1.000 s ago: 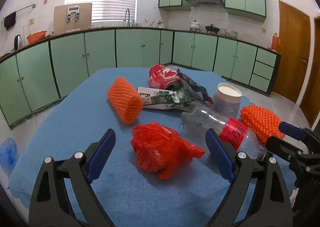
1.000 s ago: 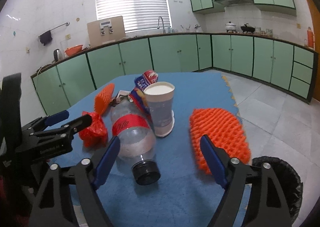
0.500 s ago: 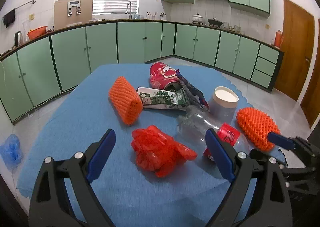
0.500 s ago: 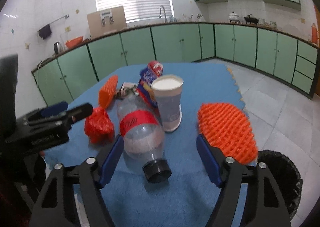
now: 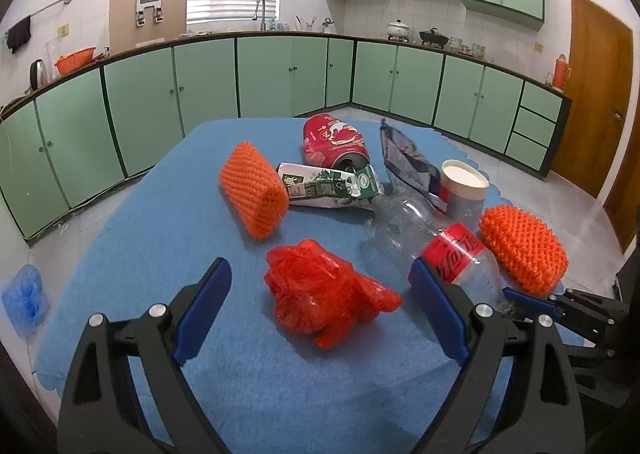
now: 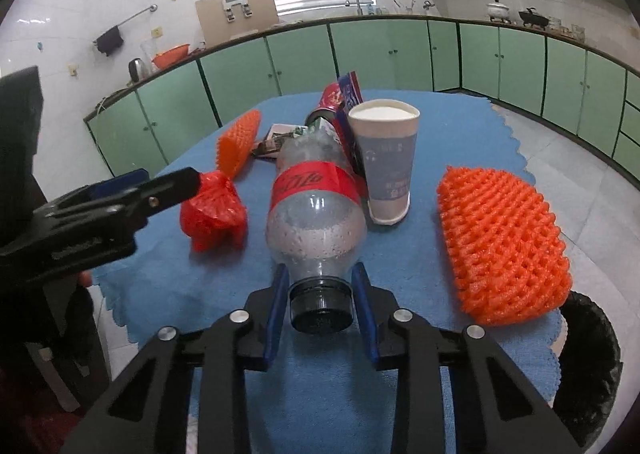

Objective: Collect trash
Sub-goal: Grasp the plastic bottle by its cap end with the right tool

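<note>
A clear plastic bottle point(image 6: 316, 213) with a red label lies on the blue tablecloth point(image 5: 160, 234), black cap toward me. My right gripper point(image 6: 320, 278) is closing, its blue pads against both sides of the bottle's neck just behind the cap. In the left wrist view the bottle point(image 5: 452, 250) lies at the right, with the right gripper point(image 5: 532, 302) at its neck. My left gripper point(image 5: 320, 274) stands open just short of a crumpled red plastic bag point(image 5: 324, 294), with nothing between its pads. The left gripper point(image 6: 172, 181) also shows beside the red bag point(image 6: 212, 205).
Also on the cloth: two orange foam nets point(image 5: 254, 189) point(image 6: 500, 242), a paper cup point(image 6: 386, 161), a flattened green carton point(image 5: 328, 185), a red can point(image 5: 332, 137) and a snack wrapper point(image 5: 408, 161). A black bin point(image 6: 588, 354) stands below the table's right edge. Green cabinets line the walls.
The right gripper's jaws have narrowed from wide open to the bottle's neck, and it moved slightly forward over the cap. The left gripper stays open near the red bag.
</note>
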A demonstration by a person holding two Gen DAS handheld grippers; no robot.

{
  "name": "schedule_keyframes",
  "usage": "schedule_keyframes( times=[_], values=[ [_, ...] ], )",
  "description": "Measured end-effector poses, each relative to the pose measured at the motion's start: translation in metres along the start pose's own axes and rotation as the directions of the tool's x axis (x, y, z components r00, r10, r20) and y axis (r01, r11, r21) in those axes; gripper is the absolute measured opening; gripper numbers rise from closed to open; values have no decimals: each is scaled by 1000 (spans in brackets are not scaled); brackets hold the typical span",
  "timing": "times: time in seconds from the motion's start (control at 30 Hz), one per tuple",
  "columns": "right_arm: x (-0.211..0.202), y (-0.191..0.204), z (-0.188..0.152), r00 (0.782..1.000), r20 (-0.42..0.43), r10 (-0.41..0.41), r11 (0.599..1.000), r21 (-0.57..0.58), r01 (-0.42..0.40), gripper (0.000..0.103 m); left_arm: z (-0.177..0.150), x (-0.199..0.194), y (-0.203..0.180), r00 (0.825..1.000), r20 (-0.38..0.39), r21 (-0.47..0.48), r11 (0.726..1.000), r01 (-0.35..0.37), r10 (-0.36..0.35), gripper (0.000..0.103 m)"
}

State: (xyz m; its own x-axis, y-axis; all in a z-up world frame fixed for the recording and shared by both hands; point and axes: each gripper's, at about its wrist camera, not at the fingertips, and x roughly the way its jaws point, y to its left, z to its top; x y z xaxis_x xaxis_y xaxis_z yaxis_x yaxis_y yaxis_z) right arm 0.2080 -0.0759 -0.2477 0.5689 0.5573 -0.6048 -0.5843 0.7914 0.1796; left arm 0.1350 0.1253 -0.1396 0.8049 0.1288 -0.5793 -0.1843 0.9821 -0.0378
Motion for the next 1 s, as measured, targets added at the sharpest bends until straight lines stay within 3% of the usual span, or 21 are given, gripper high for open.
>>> schedule_keyframes(
  times=[0.17,0.37,0.5,0.53,0.57,0.9,0.93,0.97,1.0],
  values=[
    [1,0,2,1000,3,-1,1000,3,1,32,-1,3,2,1000,-1,-1,1000,-6,6,88],
    [12,2,9,1000,-3,-12,1000,-7,12,49,-2,5,7,1000,3,-8,1000,-12,12,88],
    [15,4,10,1000,-13,-2,1000,-15,2,48,-3,5,10,1000,4,-14,1000,-18,18,88],
    [15,4,10,1000,-14,10,1000,-18,-10,43,-4,6,10,1000,2,-15,1000,-19,19,88],
    [13,5,11,1000,-17,15,1000,-25,-15,31,-4,6,11,1000,0,-15,1000,-18,18,88],
    [-5,5,4,1000,-25,11,999,-39,-12,27,-8,15,8,999,-32,-18,1000,-4,4,88],
    [-7,4,4,1000,-21,12,999,-35,-12,18,-9,18,7,999,-39,-17,1000,-3,2,88],
    [-11,3,6,1000,-11,17,999,-34,-18,1,-11,21,6,999,-46,-13,1000,-5,4,88],
    [-12,2,8,1000,-13,12,999,-31,-12,0,-12,24,4,999,-50,-9,1000,-8,7,87]
  ],
)
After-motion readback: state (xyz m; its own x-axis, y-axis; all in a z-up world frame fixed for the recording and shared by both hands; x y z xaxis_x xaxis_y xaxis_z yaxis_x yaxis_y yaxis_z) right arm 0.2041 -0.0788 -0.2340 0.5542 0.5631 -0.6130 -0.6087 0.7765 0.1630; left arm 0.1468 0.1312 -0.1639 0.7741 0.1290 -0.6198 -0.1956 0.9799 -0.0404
